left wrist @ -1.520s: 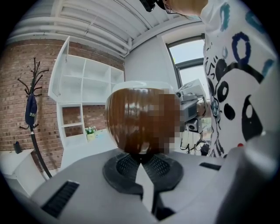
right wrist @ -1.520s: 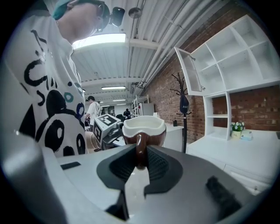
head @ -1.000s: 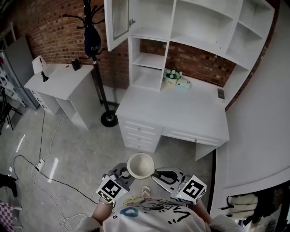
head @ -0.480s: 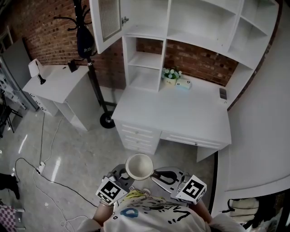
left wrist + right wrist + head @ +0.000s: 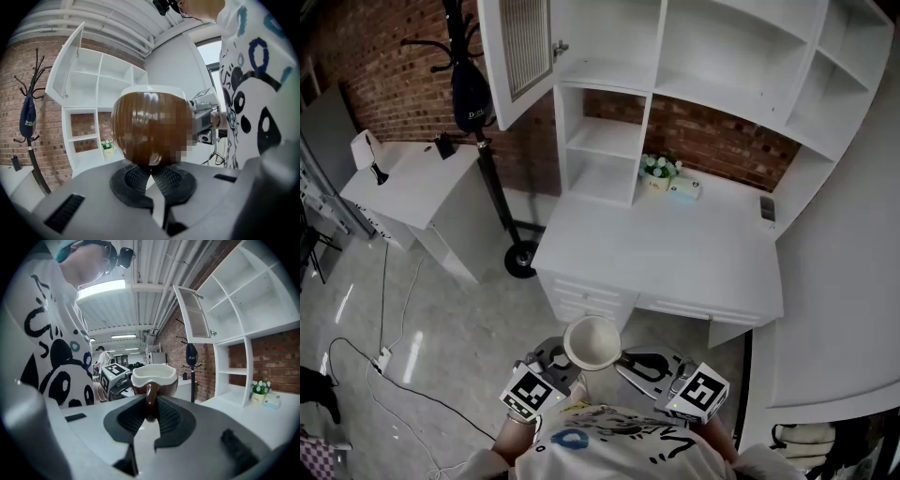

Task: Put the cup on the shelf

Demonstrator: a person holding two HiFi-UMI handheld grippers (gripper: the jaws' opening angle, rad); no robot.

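Note:
A cup, brown outside and white inside, hangs in front of the person's chest, held from both sides. My left gripper is at its left, with the jaws pinched on the cup's lower part. My right gripper is at its right, shut on the brown handle below the white rim. The white shelf unit with open compartments stands ahead over a white desk, some way from the cup.
A small potted plant and a pale box sit at the desk's back. One cabinet door hangs open at upper left. A coat stand and a white side table stand to the left. Cables trail on the floor.
The desk and shelf unit have shifted slightly in the head view as the person walks. Both grippers keep the cup between them, unchanged.

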